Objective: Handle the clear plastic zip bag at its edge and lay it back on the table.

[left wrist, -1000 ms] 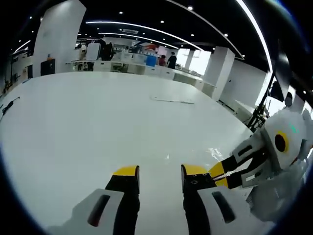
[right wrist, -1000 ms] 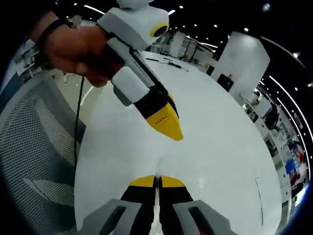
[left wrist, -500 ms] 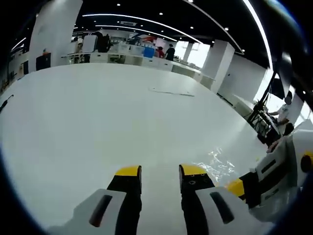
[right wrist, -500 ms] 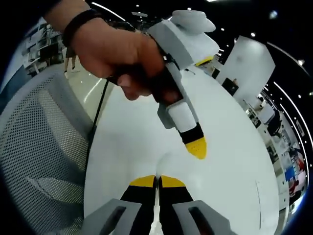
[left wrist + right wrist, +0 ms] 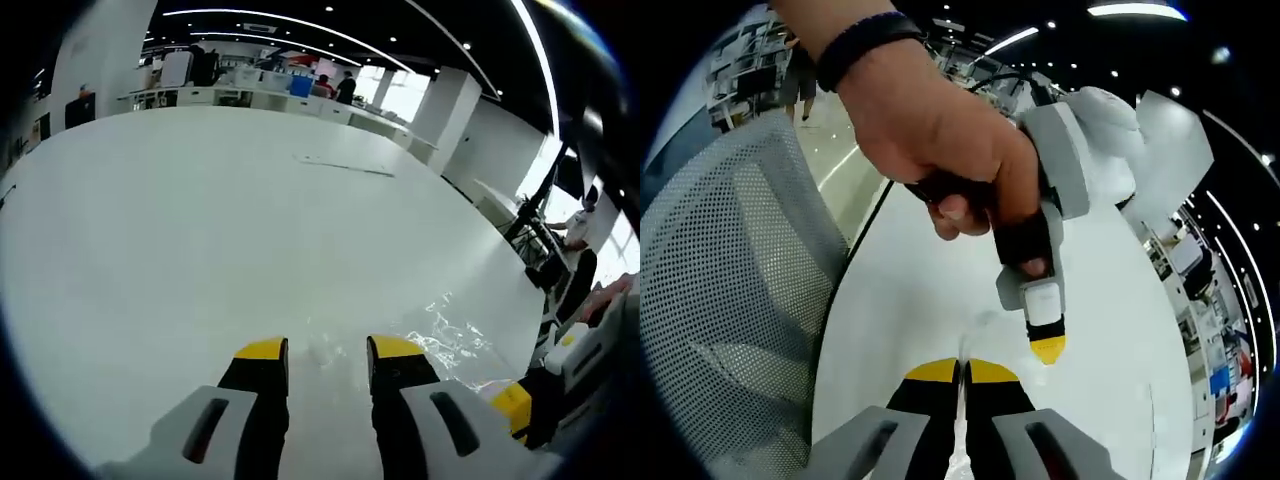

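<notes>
The clear plastic zip bag [image 5: 450,335] lies crinkled and glinting on the white table [image 5: 200,230], just right of my left gripper's jaws. My left gripper [image 5: 328,350] is open, with bare table between its yellow tips. In the right gripper view a hand holds the left gripper [image 5: 1047,350], its yellow tip pointing down close to the table. My right gripper [image 5: 962,372] is shut, with a thin clear sheet, the bag's edge [image 5: 962,345], rising from between its tips. The right gripper [image 5: 512,408] also comes in low at the bag's near right side.
A grey mesh chair [image 5: 730,300] stands at the table's edge, with a black cable [image 5: 855,255] hanging beside it. A thin flat strip [image 5: 345,167] lies far across the table. Desks and people are at the back, and a person [image 5: 575,225] by a black stand on the right.
The left gripper has swung down toward the table beside the right gripper's tips. In the left gripper view the bag's glints have come into sight and the right gripper has slid to the lower right corner.
</notes>
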Demonstrator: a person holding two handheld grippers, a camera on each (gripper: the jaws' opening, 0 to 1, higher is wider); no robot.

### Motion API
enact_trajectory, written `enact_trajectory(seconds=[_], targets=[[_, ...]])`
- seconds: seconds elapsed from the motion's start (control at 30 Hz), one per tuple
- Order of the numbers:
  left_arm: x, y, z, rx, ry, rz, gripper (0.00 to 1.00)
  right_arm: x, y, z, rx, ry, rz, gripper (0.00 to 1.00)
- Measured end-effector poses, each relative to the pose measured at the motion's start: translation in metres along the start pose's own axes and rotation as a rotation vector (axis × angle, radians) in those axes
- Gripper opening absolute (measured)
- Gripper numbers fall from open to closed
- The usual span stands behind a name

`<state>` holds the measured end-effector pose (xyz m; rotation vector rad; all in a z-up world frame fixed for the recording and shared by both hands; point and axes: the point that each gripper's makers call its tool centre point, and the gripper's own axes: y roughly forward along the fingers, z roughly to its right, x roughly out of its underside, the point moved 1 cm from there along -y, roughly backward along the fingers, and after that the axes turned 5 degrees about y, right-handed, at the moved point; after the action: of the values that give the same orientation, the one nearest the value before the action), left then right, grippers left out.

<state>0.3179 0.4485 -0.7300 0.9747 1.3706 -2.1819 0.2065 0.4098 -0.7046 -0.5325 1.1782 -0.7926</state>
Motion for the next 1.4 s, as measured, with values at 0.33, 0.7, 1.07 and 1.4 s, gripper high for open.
enact_trajectory(seconds=[0.33,0.7,1.07,1.4], targets=[[0.007,0.002,-0.005,-0.011,-0.052,-0.043,0.12,-0.001,-0.002,0.002,0.014,-0.020,0.001,0.00],[0.006,-0.007,-0.007,-0.019,-0.116,-0.027,0.02,0.007,0.000,-0.002,0.016,-0.027,-0.025,0.00],[0.006,-0.024,-0.007,-0.030,-0.197,0.032,0.01,0.034,0.001,0.006,0.042,0.010,-0.087,0.00],[0.014,-0.034,-0.005,-0.010,-0.223,0.049,0.01,0.053,0.001,0.021,0.079,0.048,-0.129,0.00]])
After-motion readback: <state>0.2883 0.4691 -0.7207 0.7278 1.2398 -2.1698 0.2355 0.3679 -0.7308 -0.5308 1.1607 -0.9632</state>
